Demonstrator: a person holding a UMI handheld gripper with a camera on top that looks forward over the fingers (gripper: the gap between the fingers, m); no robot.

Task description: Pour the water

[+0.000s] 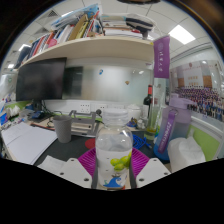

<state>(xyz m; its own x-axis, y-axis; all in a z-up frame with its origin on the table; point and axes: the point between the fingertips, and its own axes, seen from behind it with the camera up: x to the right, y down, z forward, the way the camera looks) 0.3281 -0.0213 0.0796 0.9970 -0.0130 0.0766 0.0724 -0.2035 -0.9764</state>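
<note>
A clear plastic water bottle (114,148) with a white cap and a green and blue label stands upright between my fingers. Both pink pads (89,160) press against its sides, so my gripper (113,172) is shut on it. The bottle seems lifted above the desk. Beyond it to the left, a grey cup (63,128) stands on the desk (70,147). The bottle's base is hidden below the fingers.
A purple bottle (170,125) and a white container (185,153) stand to the right. A white keyboard (25,142) lies at the left. A dark monitor (42,80) and a shelf of books (75,35) are behind.
</note>
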